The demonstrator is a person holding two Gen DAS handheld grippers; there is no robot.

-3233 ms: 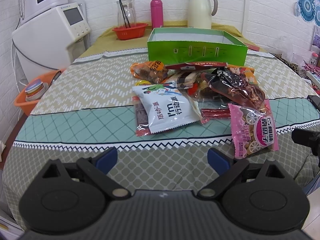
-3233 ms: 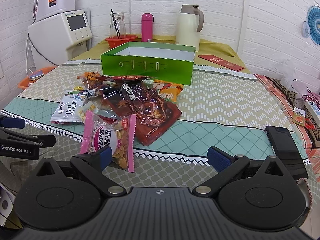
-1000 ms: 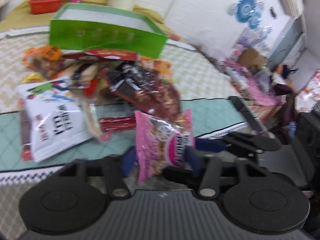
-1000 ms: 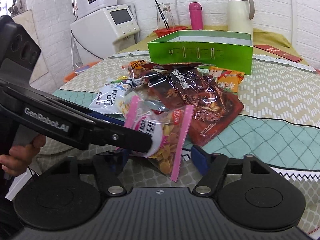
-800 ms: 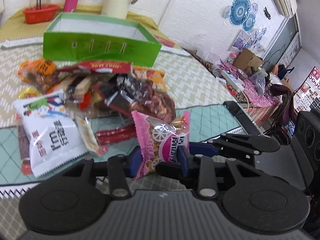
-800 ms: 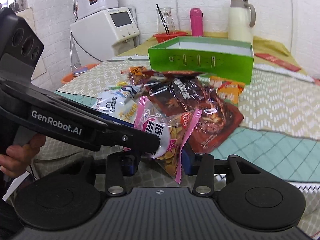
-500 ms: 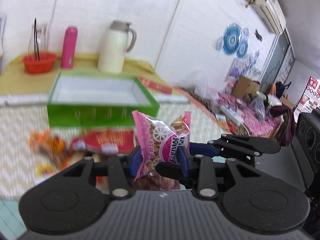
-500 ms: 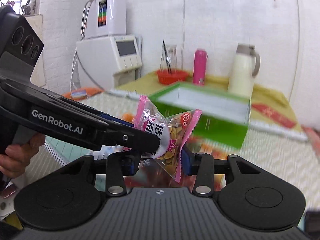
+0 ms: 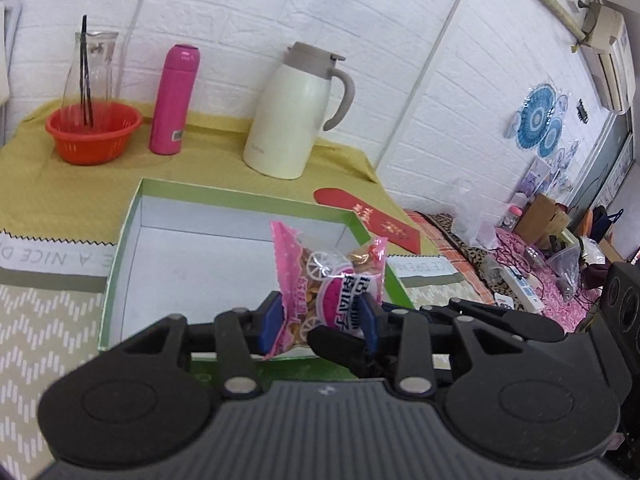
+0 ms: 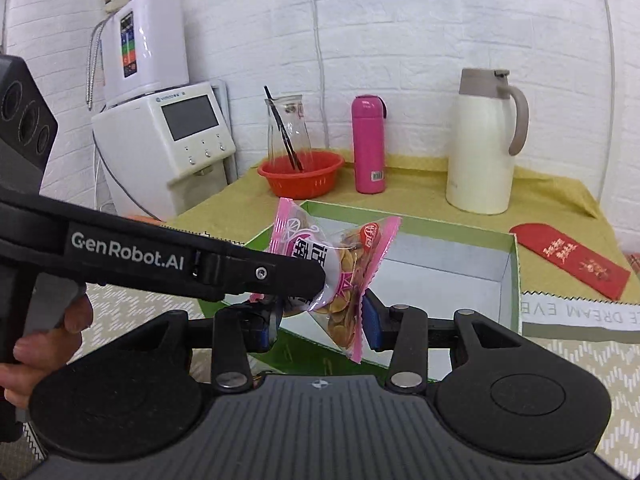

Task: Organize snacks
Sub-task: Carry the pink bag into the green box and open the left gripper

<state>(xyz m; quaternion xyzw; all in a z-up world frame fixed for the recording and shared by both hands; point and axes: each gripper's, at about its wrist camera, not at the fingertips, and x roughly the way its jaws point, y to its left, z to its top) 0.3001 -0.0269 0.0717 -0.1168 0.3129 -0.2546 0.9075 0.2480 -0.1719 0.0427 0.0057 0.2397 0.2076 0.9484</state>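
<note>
1. Fingers first: my left fingers (image 9: 270,322) are narrowed and press the pink bag (image 9: 328,286) from both sides, its lower half pinched between the blue pads.
2. My right fingers (image 10: 370,318) stand wider, one pad on each side edge of the same bag (image 10: 340,272); in the right view the pads seem to touch the crimped seam, so I judge both grippers share the hold.
3. My left gripper (image 9: 318,320) and right gripper (image 10: 320,322) cross at the bag, which hangs upright in the air, clear of everything below.
4. Beneath and just beyond it lies the green box (image 9: 124,240), open, its white floor bare as far as I can see.
5. Progress, as I judge it: this looks like the first snack on its way in, and nothing is stowed yet.
6. Left to do: lower and release the bag in the box. Other snacks are out of both views, so I cannot say how many remain.
7. Behind, on the counter (image 9: 224,152): a jug (image 9: 294,114) and a pink flask (image 9: 174,100), not part of my job.
</note>
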